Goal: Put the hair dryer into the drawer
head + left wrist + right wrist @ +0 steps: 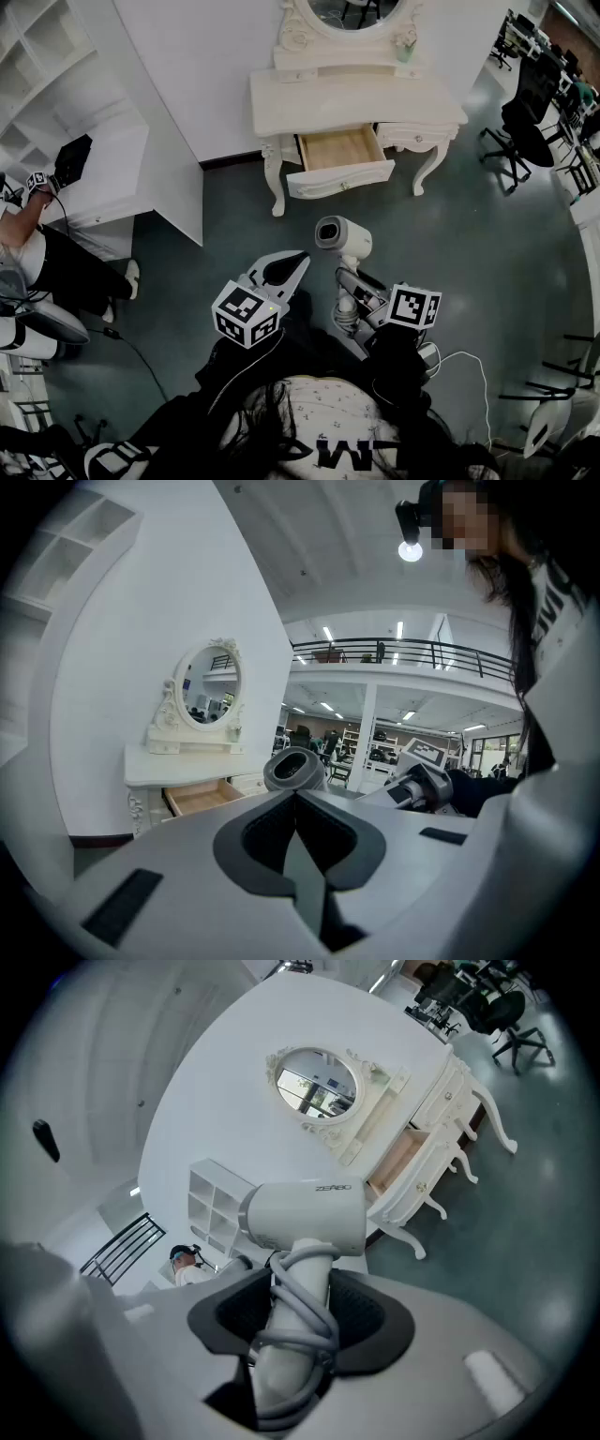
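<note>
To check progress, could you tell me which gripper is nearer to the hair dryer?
Right. The right gripper holds the hair dryer by its handle; the left gripper, shut and empty, is beside it, not touching.

1. Hair dryer (342,236): white body with a short barrel and a grey ring at one round end. There is brand lettering on the side, and a grey cord is wound round the handle.
2. Dryer pose: the handle is clamped between the jaws of the right gripper (298,1312), with the barrel uppermost and set crosswise to the handle. It is up in the air. From overhead, the grey end faces 9 o'clock.
3. Drawer (339,150): left-hand drawer of the white dressing table (356,98), pulled well out. Its pale wood floor shows bare, and the white front carries a small knob.
4. Relation: the drawer lies at 12 o'clock from the dryer, well apart, its open mouth facing up.
</note>
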Available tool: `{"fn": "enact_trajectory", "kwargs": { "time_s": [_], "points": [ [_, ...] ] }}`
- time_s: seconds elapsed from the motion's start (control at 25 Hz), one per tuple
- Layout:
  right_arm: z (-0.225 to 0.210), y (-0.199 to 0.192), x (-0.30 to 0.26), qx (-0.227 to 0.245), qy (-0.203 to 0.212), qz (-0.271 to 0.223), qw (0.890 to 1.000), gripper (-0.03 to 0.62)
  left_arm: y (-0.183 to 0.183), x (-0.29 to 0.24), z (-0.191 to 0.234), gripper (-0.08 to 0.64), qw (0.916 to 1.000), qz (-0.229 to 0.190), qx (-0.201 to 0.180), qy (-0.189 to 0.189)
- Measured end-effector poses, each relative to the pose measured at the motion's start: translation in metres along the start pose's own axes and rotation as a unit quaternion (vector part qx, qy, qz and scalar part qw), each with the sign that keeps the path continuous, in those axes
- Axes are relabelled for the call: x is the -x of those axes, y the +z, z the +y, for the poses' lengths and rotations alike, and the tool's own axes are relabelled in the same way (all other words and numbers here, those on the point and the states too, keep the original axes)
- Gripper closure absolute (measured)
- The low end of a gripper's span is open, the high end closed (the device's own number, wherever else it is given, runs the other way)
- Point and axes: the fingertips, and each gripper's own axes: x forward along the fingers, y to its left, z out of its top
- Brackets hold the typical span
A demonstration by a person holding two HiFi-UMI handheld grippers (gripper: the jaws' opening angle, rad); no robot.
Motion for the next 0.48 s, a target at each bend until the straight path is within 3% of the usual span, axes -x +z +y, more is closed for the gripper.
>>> {"fn": "enact_trajectory", "kwargs": {
  "time_s": [0.48],
  "points": [
    [-0.0041, 0.0047, -0.0062, -0.003, -0.002, 0.004, 1.000, 0.387, -0.0030, -0.0033, 0.0070, 0.560, 1.0000, 0.005, 0.007, 0.004]
  ]
}}
